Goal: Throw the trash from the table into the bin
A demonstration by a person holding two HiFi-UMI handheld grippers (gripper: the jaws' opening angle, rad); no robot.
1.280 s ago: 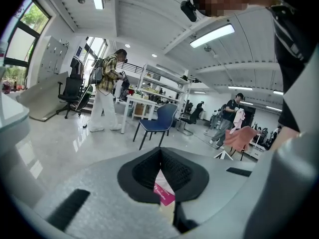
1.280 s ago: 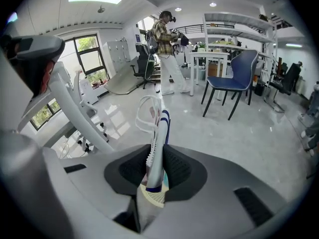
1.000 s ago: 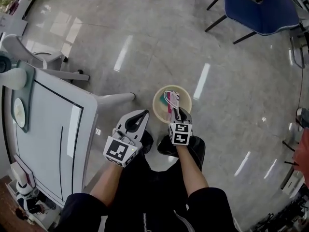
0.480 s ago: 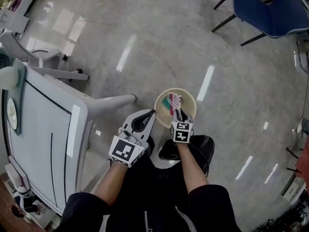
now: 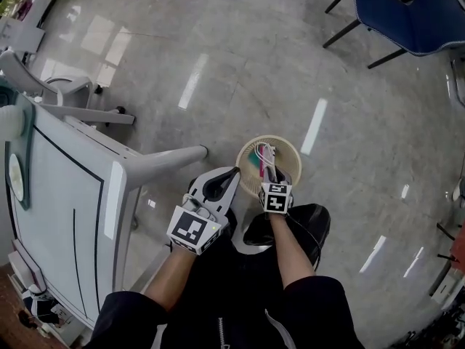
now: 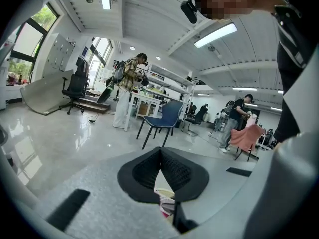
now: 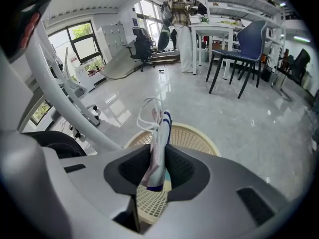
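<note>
My right gripper (image 5: 267, 170) pinches a white-and-blue wrapper (image 7: 157, 133) just above the bin (image 5: 293, 154), where other trash (image 5: 256, 155) already lies. My left gripper (image 5: 232, 174), beside the bin, is closed and empty. I judge only the drop remains.

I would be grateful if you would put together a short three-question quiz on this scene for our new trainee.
1. True or false: the right gripper is shut on a piece of trash.
2. What does that piece of trash hang over? A) the blue chair B) the bin C) the white table
3. Fill in the gap: the jaws of the left gripper are ____, with nothing between them.

Key: 1 true; 2 B; 3 together
</note>
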